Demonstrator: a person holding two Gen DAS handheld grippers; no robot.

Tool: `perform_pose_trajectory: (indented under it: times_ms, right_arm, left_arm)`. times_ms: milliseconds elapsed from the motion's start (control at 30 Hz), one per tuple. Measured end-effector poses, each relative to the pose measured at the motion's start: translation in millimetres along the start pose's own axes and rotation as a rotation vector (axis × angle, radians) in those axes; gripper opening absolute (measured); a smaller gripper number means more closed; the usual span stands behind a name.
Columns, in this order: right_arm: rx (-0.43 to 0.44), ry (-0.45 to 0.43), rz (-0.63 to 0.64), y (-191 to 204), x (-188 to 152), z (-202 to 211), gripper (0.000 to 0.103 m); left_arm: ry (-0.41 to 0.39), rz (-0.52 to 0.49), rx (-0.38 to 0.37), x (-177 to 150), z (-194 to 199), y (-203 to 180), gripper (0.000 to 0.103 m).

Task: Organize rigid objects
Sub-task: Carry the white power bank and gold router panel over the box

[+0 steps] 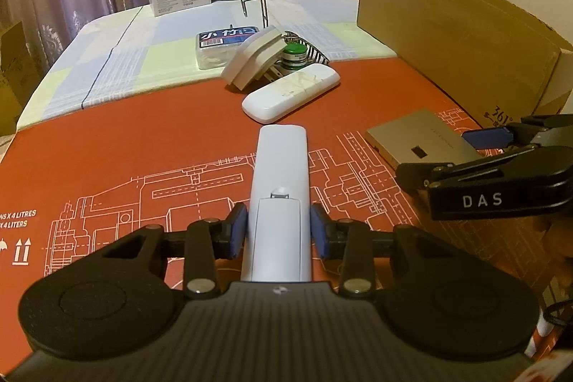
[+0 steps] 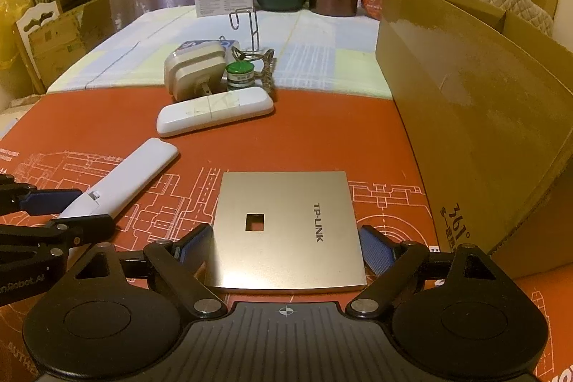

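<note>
A long white remote (image 1: 279, 174) lies face down on the red mat (image 1: 143, 131), pointing away from me. My left gripper (image 1: 279, 231) is shut on its near end, a blue pad pressed to each side. To its right lies a flat gold TP-LINK panel (image 2: 286, 224) with a square hole. My right gripper (image 2: 285, 249) is shut on it, blue pads against its left and right edges. In the right wrist view the remote (image 2: 136, 174) runs diagonally at left, with the left gripper (image 2: 71, 212) on it. The right gripper (image 1: 453, 151) shows at the right of the left wrist view.
Beyond lie a second white remote (image 1: 290, 95), a white plug adapter (image 1: 252, 59), a green-capped little jar (image 1: 293, 54), a plastic pack (image 1: 222, 42) and a wire stand (image 1: 256, 6). A large open cardboard box (image 2: 465, 95) stands at right. Jars and boxes line the table's far edge.
</note>
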State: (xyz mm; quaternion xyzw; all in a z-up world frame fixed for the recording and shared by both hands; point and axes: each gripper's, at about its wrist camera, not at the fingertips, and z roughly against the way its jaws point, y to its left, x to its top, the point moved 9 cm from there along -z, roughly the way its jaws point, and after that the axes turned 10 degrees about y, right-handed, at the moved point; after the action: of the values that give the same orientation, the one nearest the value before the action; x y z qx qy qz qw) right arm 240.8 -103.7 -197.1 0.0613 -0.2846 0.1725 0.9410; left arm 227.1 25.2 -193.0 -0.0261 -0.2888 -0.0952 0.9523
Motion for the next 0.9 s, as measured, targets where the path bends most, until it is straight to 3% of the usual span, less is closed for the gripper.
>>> perform_pose_trajectory:
  times_ms: [700, 900]
  right_arm:
    - [0.026, -0.11, -0.013, 4, 24, 29, 0.084]
    - [0.032, -0.19, 0.018, 11, 42, 52, 0.084]
  left_arm:
    - [-0.079, 0.099, -0.034, 18, 29, 13, 0.033]
    - [-0.119, 0.104, -0.03, 36, 46, 13, 0.033]
